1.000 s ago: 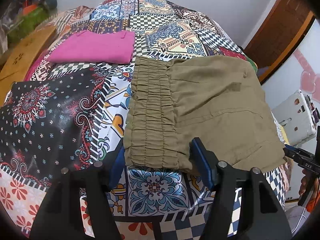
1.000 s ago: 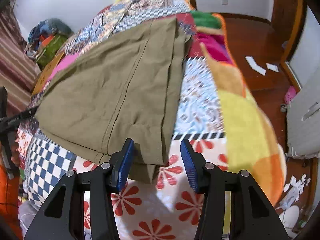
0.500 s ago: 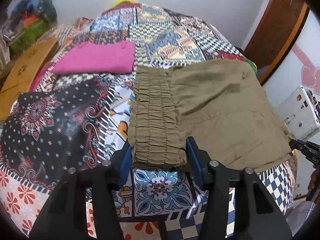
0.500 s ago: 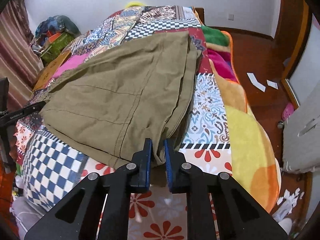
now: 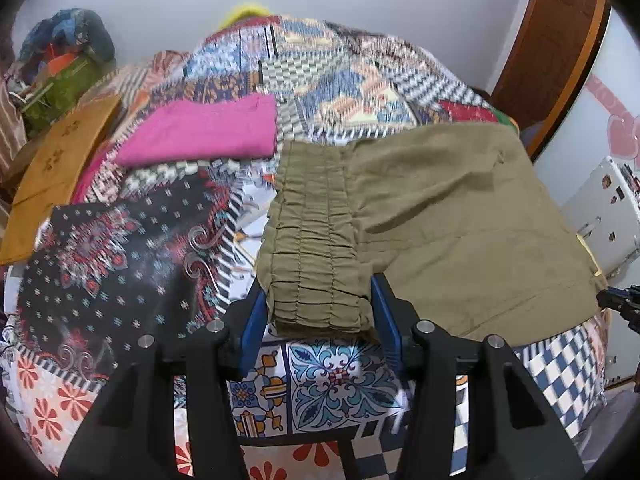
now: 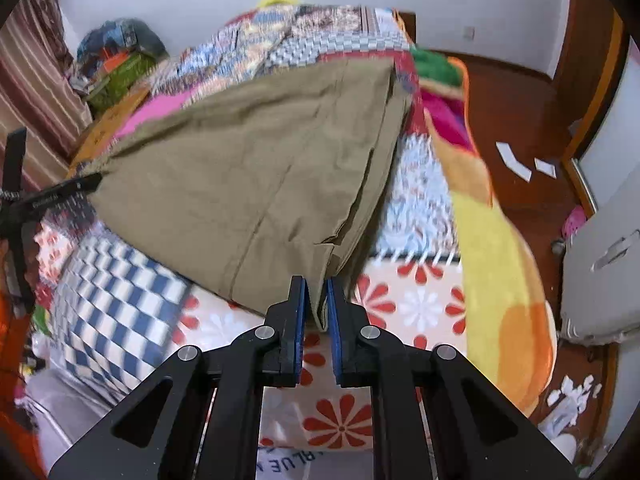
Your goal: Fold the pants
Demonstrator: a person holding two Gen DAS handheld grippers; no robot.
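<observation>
Olive-green pants (image 5: 440, 220) lie folded on a patchwork bedspread (image 5: 120, 248). My left gripper (image 5: 318, 312) is shut on the gathered elastic waistband (image 5: 316, 256) at its near corner and lifts it slightly. In the right wrist view the pants (image 6: 248, 168) stretch toward the far left. My right gripper (image 6: 318, 300) is shut on the hem corner of the legs. The left gripper shows at the left edge of the right wrist view (image 6: 60, 194), and the right gripper's tip at the right edge of the left wrist view (image 5: 620, 300).
A folded pink garment (image 5: 200, 132) lies on the bed behind the waistband. A wooden board (image 5: 56, 164) and a pile of bags (image 5: 60, 68) stand at the left. A yellow-orange blanket (image 6: 500, 248) hangs off the bed's right side above the wooden floor (image 6: 520, 128).
The right gripper closed on the hem corner of the pants. The left gripper narrowed onto the waistband corner. Both ends of the pants have risen a little from the bed.
</observation>
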